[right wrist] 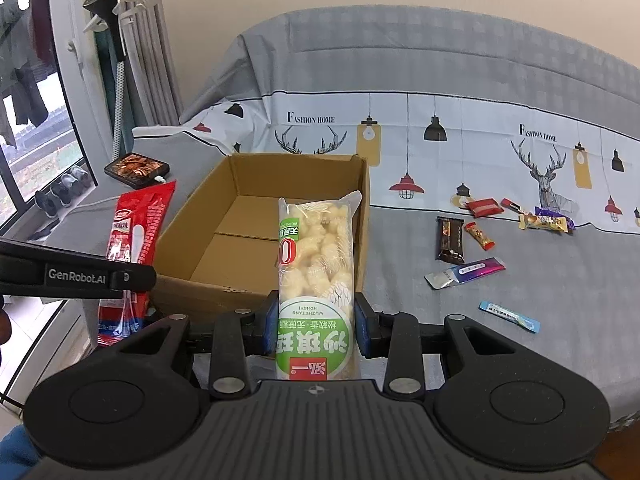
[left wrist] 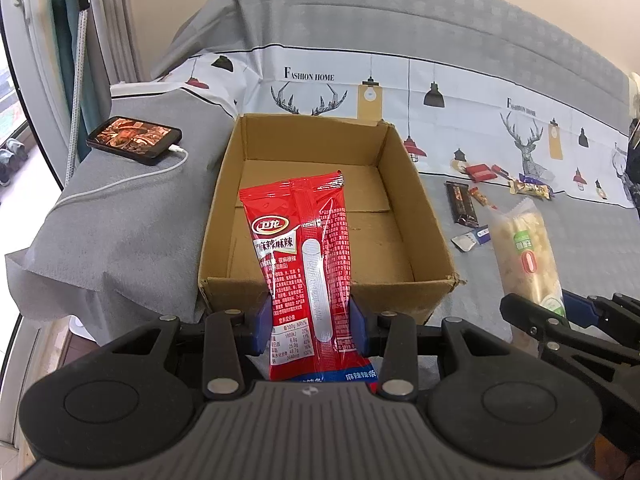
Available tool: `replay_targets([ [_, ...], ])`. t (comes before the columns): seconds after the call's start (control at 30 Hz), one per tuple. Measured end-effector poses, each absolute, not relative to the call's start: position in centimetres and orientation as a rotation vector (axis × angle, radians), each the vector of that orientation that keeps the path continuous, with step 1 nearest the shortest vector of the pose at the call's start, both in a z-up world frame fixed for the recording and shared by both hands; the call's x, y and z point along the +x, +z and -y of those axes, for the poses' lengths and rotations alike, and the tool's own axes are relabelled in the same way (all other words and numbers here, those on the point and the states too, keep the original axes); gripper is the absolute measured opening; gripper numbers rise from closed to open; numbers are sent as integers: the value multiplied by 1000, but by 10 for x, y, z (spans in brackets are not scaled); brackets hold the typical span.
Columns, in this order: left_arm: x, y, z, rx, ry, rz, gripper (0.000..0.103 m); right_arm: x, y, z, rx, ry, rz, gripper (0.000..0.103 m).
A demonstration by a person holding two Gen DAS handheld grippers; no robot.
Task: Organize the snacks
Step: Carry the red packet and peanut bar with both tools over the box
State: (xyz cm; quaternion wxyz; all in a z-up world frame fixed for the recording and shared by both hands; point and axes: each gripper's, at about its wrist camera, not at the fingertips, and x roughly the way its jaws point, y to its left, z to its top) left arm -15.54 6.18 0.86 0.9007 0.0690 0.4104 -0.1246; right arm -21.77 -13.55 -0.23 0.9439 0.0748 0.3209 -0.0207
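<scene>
Nearest the lens, the left tool (left wrist: pixel 311 326) was clamped on a red snack packet (left wrist: pixel 306 256), held upright at the near wall of the open cardboard box (left wrist: pixel 320 284). At 3 o'clock, the right tool (right wrist: pixel 316 330) gripped a pale puffed-snack bag (right wrist: pixel 316 256). Loose small snacks (right wrist: pixel 468 240) lay on the bed (right wrist: pixel 400 240) at 2 o'clock.

The red packet (left wrist: pixel 306 256) is glossy plastic film, the pale packet (right wrist: pixel 316 264) clear shiny film, the box (left wrist: pixel 320 292) matt brown cardboard with rough torn edges, the bedcover (right wrist: pixel 440 56) soft matt cloth, and the phone (left wrist: pixel 134 140) glossy-screened.
</scene>
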Motion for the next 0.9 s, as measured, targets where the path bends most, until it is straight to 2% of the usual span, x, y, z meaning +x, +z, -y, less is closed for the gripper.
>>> replay_targets([
  [0.9, -48, 1, -67, 90, -217, -892, 44, -122, -14, 142, 142, -35, -707, 38],
])
